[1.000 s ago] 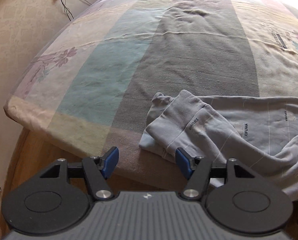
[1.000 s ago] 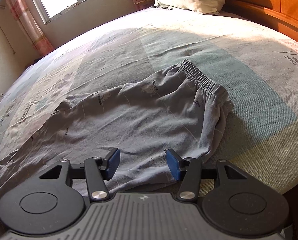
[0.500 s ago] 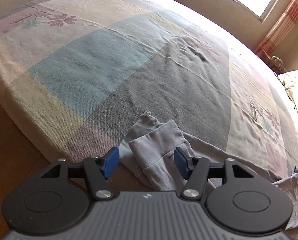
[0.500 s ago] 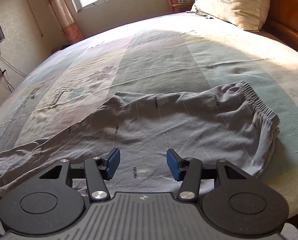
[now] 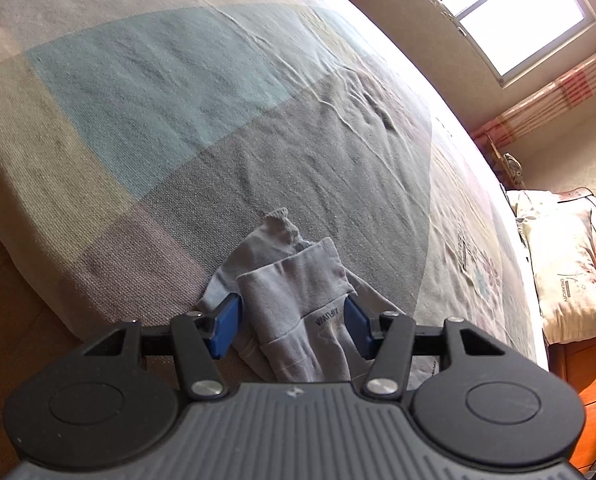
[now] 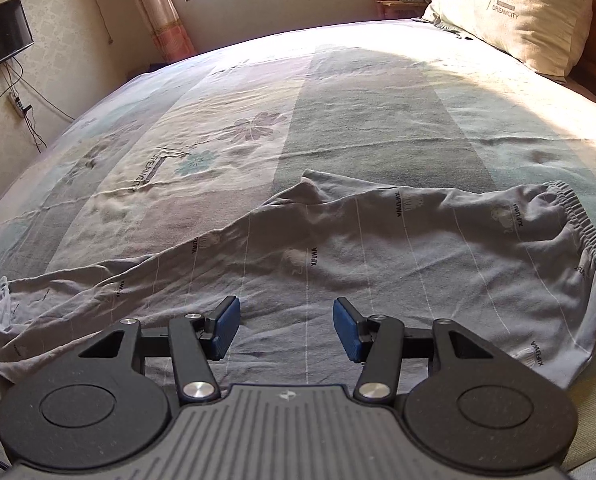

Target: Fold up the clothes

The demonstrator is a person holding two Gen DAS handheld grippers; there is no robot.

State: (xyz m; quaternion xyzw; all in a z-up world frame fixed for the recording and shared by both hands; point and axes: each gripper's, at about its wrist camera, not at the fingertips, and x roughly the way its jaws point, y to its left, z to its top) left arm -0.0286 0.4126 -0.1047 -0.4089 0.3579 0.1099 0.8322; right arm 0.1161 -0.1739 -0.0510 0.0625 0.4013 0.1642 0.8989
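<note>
1. The bed (image 6: 377, 92) fills both views, its patchwork sheet wrinkled; a pillow (image 6: 513, 12) sits at its head.
2. The trousers (image 6: 337, 256) lie along the near edge of the bed, legs laid one on the other, waistband toward the pillow end and cuffs toward the foot end. They lie at full length, creased through the middle and not folded across.
3. The cuffs (image 5: 298, 280) lie bunched at the foot end of the trousers, one hem curled up beyond the other.
4. The left gripper (image 5: 292, 326) is at the cuffs, its blue fingers (image 5: 226, 326) spread wide, with the leg ends lying between them. The fabric does not look pinched; whether the pads touch it cannot be told.
5. The right gripper (image 6: 286, 328) hovers over the middle of the trousers, near the edge, fingers spread, nothing between them.
6. Judgement: the step in hand looks like a grasp at the cuffs, probably to bring them toward the waistband. The next move would call for the left fingers to close on both cuff layers together, since the curled hem could slip free. The right gripper may need to flatten or hold the middle so the crease falls straight.
</note>
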